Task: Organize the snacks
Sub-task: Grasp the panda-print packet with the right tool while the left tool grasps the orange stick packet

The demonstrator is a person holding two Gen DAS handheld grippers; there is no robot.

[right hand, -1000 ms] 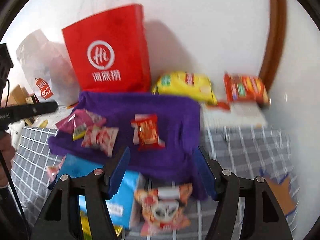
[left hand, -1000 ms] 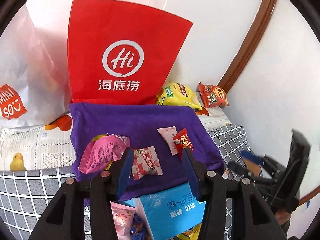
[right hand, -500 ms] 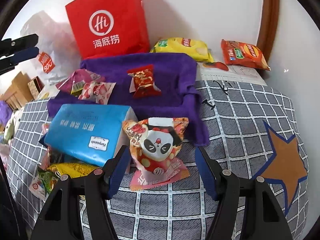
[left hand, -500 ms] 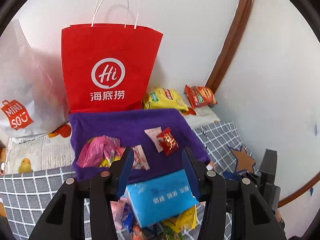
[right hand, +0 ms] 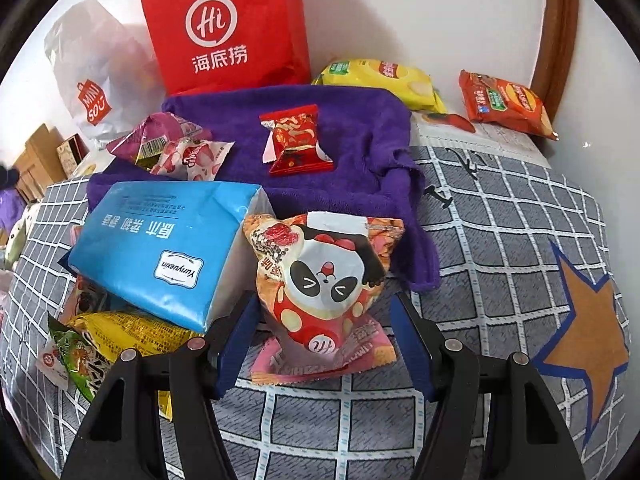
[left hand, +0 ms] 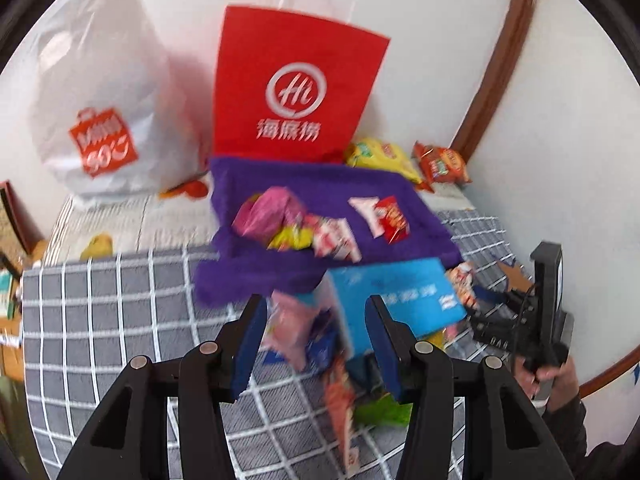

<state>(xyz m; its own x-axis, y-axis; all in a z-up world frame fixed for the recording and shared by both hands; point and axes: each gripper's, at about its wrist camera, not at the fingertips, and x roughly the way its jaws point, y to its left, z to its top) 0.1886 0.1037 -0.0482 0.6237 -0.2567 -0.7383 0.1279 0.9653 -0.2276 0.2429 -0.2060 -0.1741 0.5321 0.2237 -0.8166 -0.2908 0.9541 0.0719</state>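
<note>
A purple cloth (right hand: 360,136) lies on the checked bed and carries a red snack packet (right hand: 296,140), a pink pouch (right hand: 156,136) and a strawberry packet (right hand: 196,158). A panda snack bag (right hand: 324,280) stands at the cloth's near edge, between the fingers of my open right gripper (right hand: 324,340). A blue tissue pack (right hand: 160,248) lies to its left over a pile of snacks. My left gripper (left hand: 316,340) is open above a pink packet (left hand: 292,328) in that pile, beside the tissue pack (left hand: 396,296). The view is blurred.
A red paper bag (right hand: 228,28) and a white plastic bag (right hand: 96,76) stand against the wall. Yellow (right hand: 380,80) and orange (right hand: 504,104) chip bags lie at the back right. A star patch (right hand: 584,328) marks the bedspread (right hand: 500,240). Cardboard boxes (right hand: 36,160) sit far left.
Both grippers have pulled back and lowered toward the near pile. The right one now straddles the panda bag. The left view swung left and down over the pink packet.
</note>
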